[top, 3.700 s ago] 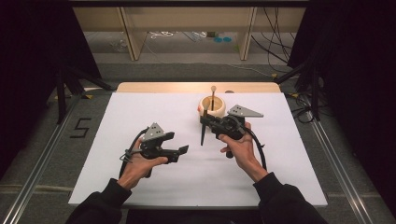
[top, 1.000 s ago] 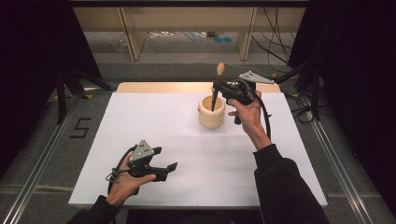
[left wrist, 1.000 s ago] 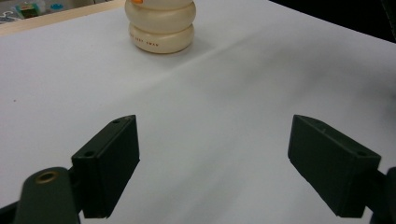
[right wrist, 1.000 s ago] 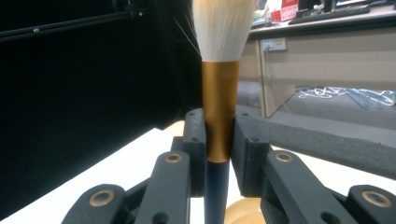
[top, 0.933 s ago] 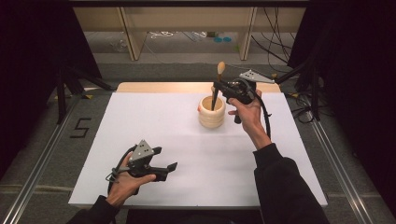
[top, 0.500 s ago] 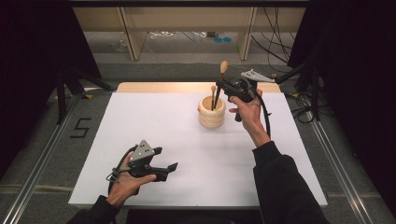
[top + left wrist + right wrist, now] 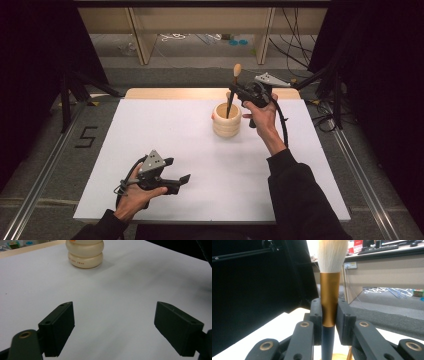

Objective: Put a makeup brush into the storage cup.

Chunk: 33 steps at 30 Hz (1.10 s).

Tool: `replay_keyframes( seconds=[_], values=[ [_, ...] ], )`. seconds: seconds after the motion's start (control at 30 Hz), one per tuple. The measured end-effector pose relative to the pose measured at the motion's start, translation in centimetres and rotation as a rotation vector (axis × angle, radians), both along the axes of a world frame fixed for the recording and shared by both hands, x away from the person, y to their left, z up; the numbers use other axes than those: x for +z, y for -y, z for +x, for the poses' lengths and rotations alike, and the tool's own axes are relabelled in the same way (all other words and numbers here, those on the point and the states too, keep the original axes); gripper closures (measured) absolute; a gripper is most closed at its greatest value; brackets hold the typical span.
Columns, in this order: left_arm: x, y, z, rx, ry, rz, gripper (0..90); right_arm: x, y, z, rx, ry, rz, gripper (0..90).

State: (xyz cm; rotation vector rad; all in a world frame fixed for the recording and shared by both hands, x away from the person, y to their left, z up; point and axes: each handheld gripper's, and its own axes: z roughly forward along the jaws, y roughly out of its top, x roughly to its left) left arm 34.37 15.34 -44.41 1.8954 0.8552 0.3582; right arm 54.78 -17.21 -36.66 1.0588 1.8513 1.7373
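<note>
A cream ribbed holder (image 7: 226,120) stands at the back middle of the white mat; its lower rings show in the left gripper view (image 7: 85,253). My right gripper (image 7: 236,91) hangs just above the holder, shut on a makeup brush (image 7: 233,90) held upright. In the right gripper view (image 7: 329,312) both pads clamp the brush's gold ferrule (image 7: 329,297), white bristles above, dark handle below. The handle's lower end reaches into the holder's mouth. My left gripper (image 7: 176,170) rests near the mat's front left, open, nothing between its pads (image 7: 58,326).
The white mat (image 7: 165,135) covers a wooden table (image 7: 165,93). Metal rails run along both sides of the floor, and a "5" mark (image 7: 86,136) lies at the left. Shelving and cables stand beyond the table's far edge.
From over the mat's middle the right gripper went back and right and now holds the brush above the holder; over the last second it shifted slightly right. The left gripper drew toward the front edge.
</note>
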Motion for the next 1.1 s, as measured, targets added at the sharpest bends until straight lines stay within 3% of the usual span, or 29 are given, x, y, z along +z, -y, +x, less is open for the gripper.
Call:
replay_keyframes(
  seconds=[0.7, 1.1],
  values=[
    [0.1, 0.0, 0.0, -0.005, 0.004, 0.002, 16.5, -2.1, -0.2, 0.8, -0.014, -0.035, -0.025, 77.1],
    [0.1, 0.0, 0.0, -0.005, 0.006, 0.0, 16.5, -3.2, -0.4, 0.9, -0.016, -0.061, -0.006, 77.1]
  ],
)
